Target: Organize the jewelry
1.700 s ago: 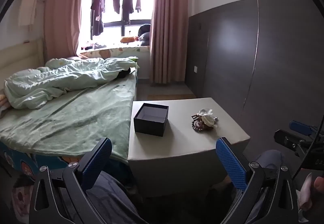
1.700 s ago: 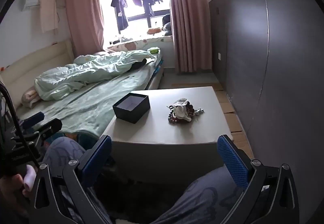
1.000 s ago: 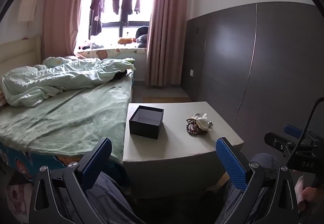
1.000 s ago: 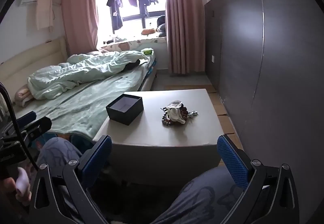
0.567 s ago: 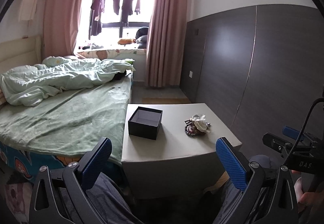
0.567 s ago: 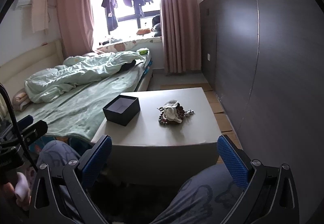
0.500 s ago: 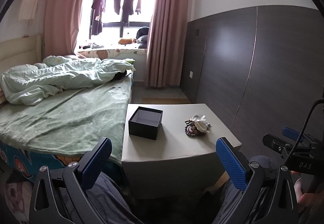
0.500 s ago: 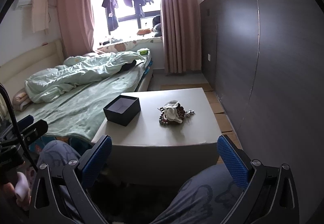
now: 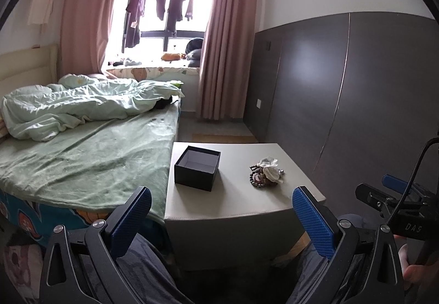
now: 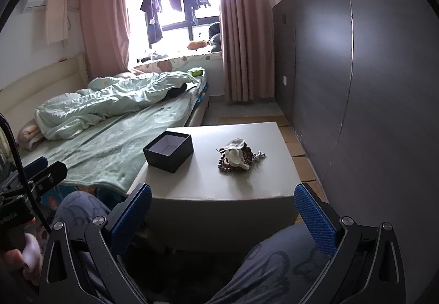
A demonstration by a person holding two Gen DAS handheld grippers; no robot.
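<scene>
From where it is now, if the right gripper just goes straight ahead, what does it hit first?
Most likely the near edge of the table. The right gripper is open, low and short of it, so it would probably meet the table's front before the jewelry pile. Depth is uncertain.

A home bedroom: an unmade bed [image 9: 82, 144], pink curtains [image 9: 222, 37], laundry [image 9: 162, 4] hanging at the window
</scene>
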